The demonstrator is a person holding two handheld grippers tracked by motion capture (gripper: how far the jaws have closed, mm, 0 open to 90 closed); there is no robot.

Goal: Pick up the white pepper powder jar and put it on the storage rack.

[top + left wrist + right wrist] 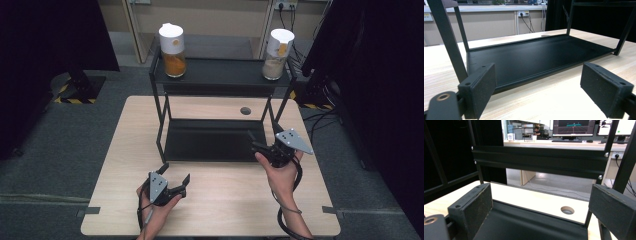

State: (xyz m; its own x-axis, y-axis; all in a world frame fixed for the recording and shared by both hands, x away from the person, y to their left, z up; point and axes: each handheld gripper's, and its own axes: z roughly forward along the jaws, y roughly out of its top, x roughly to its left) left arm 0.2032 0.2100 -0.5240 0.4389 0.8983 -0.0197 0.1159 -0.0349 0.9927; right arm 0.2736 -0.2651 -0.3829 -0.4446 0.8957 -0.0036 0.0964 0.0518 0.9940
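Two jars stand on the top tier of the black metal rack (220, 75), well beyond both grippers: the jar of orange powder (173, 44) up and to the left of the left hand-held gripper (176, 181), the jar of pale powder (277, 48) straight ahead of and above the right hand-held gripper (256, 141). Both grippers are empty, jaws apart.

The right one, at the rack's front right post, looks nearest a reach. It should lift above the top tier's lip first, then close around the jar's body below the white cap, keeping it upright.

The light wood tabletop (125, 150) has a round cable hole (245, 110). Grey floor surrounds it; desks with monitors (574, 126) stand beyond.
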